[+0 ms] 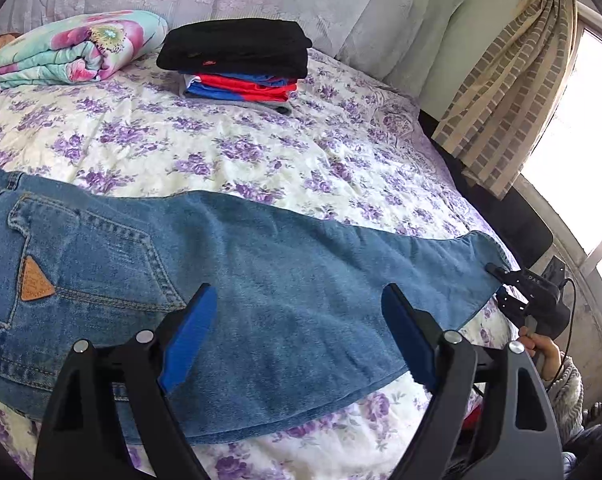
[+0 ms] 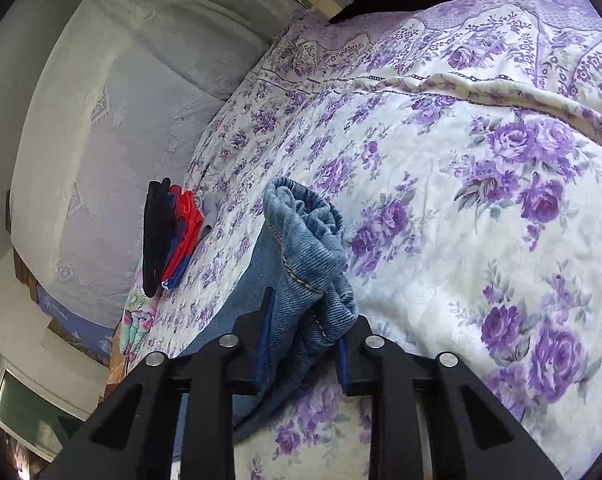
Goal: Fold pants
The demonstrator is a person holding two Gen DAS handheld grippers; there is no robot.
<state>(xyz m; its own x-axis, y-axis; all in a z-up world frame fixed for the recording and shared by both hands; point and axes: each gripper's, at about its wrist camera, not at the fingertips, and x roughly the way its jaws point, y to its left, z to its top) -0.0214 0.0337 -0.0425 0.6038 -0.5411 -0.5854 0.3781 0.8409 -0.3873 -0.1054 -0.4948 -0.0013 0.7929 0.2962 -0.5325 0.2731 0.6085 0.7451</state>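
Observation:
Blue jeans [image 1: 261, 248] lie flat across the flowered bed sheet [image 1: 221, 148], seat and back pocket at the left, legs running to the right. Hovering over the thigh part is my left gripper [image 1: 297, 292], its blue pads wide apart and touching no cloth that I can see. At the far right my right gripper [image 1: 497, 280] grips the leg end. In the right wrist view that gripper [image 2: 307, 320] is shut on the bunched hem of the jeans [image 2: 301, 220], which bulges up between the pads.
A stack of folded clothes [image 1: 237, 60], black on top with red and blue below, sits at the back of the bed. A rolled floral quilt [image 1: 73, 48] lies back left. A curtain [image 1: 509, 80] and bright window stand right. A hand [image 1: 541, 348] holds the right gripper.

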